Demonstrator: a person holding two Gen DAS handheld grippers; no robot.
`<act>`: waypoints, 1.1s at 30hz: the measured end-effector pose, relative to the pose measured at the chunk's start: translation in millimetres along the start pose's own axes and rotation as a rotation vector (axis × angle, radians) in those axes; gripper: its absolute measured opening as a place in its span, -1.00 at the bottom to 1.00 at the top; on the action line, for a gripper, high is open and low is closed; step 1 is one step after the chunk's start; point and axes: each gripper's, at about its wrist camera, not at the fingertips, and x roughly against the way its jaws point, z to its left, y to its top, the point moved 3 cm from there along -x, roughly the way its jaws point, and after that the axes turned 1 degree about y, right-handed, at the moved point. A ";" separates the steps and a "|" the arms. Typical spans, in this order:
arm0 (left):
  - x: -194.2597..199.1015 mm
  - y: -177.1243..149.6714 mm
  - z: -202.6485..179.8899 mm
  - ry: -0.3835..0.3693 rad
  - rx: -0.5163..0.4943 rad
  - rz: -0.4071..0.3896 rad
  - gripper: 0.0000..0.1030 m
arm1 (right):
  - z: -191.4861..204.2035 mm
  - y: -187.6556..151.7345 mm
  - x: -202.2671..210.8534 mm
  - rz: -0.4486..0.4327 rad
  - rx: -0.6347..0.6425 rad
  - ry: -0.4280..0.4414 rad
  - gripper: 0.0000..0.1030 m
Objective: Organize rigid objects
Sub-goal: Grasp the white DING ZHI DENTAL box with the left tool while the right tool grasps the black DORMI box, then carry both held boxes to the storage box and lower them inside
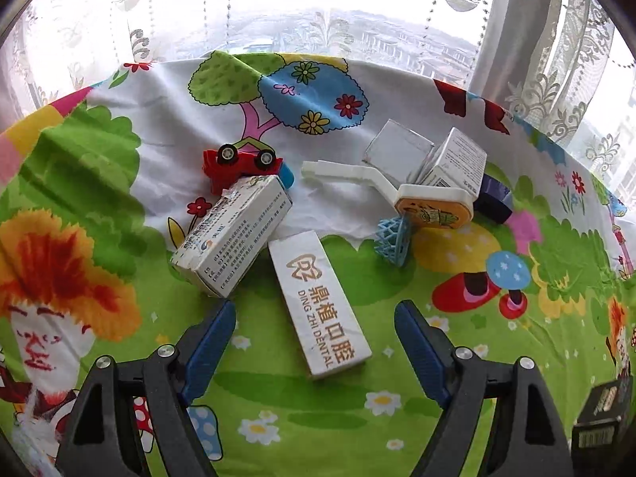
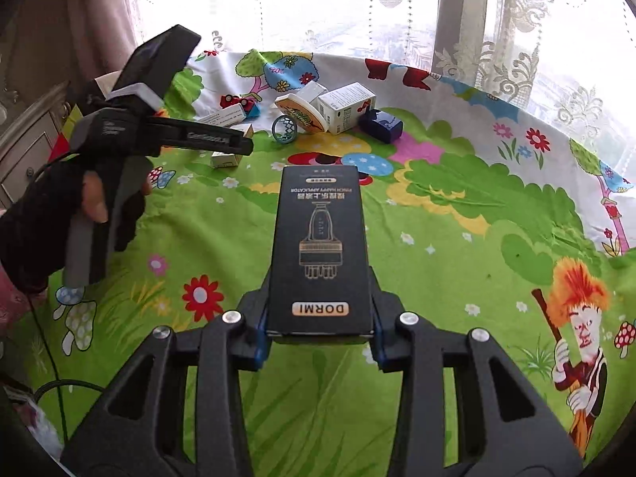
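The right gripper pinches a tall black cardboard box, matte with gold print, its blue-padded jaws pressed on the two long sides near the end closest to the camera. The box points away from the camera over a cartoon-printed cloth that covers the table, slightly wrinkled, with green grass, flowers and mushrooms.

The left gripper has its jaws spread wide with nothing pinched. A white glossy carton lettered in gold, the dental box, lies flat on the cloth, its near part between the two ribbed blue pads but clear of both. Just left of it, a second white medicine carton, creased at the edges, rests tilted against a red plastic toy car lying wheels up.

Farther right sits a loose heap: a white plastic piece with a long handle, an oval tin with a yellow lid, a blue lattice ball, two pale boxes and a dark blue block. In the right wrist view a gloved hand holds the left gripper's grey handle. Lace curtains hang behind the table.
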 end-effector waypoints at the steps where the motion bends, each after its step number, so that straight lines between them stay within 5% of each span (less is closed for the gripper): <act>1: -6.3 1.9 -3.9 0.019 -0.007 0.007 0.60 | -1.3 -0.7 6.3 -0.011 -0.007 -0.007 -0.17; 3: -5.9 -2.7 -7.9 0.022 -0.012 -0.006 0.26 | 3.0 -6.8 18.9 -0.028 -0.021 -0.008 -0.17; 4: 2.5 -8.5 -10.0 0.009 -0.021 -0.008 -0.37 | 7.2 -11.0 28.0 -0.036 -0.030 -0.007 -0.17; 7: 39.3 -48.7 -13.2 -0.192 -0.017 0.041 -0.39 | 18.8 -21.9 49.9 -0.065 -0.050 0.002 -0.17; 11: 96.1 -118.0 1.1 -0.250 -0.063 -0.017 -0.39 | 39.1 -40.9 67.6 -0.074 -0.052 0.002 -0.17; 19: 164.7 -200.8 49.6 -0.198 -0.108 -0.063 -0.38 | 86.6 -79.3 83.8 -0.033 -0.024 -0.001 -0.17; 33: 217.0 -268.5 78.9 -0.184 -0.125 -0.111 -0.38 | 147.8 -111.4 121.3 -0.020 0.032 -0.046 -0.17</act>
